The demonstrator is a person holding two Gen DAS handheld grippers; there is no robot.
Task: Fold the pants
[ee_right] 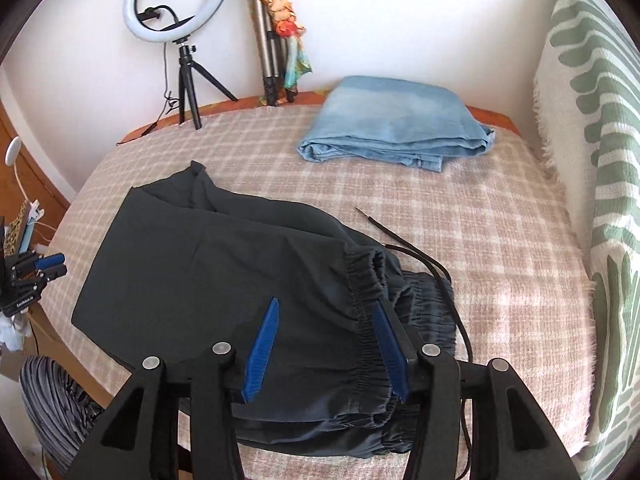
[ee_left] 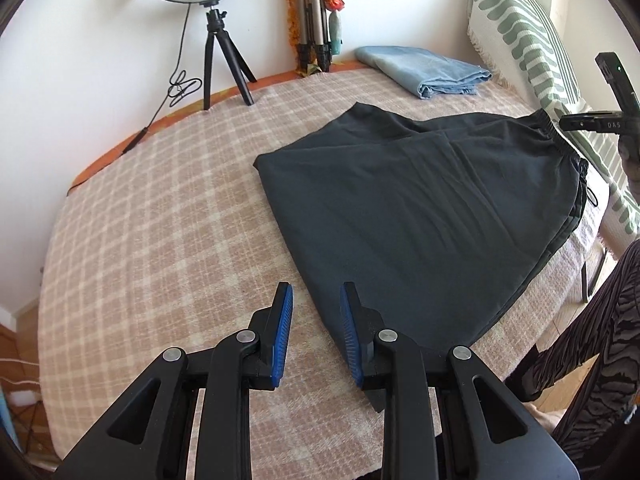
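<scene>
Black pants (ee_left: 420, 208) lie folded on the checked blanket, the elastic waistband (ee_right: 368, 320) toward the right side, a drawstring (ee_right: 404, 246) trailing off it. My left gripper (ee_left: 316, 300) is open and empty, hovering over the folded end's near edge. My right gripper (ee_right: 326, 316) is open, its blue pads straddling the waistband just above the cloth. The right gripper also shows at the right edge of the left wrist view (ee_left: 600, 120), and the left gripper at the left edge of the right wrist view (ee_right: 44, 266).
Folded light-blue jeans (ee_right: 396, 124) lie at the back of the bed. A ring light on a tripod (ee_right: 180, 40) and a folded tripod (ee_right: 268, 52) stand by the wall. A green-patterned cushion (ee_right: 600, 160) runs along the right side.
</scene>
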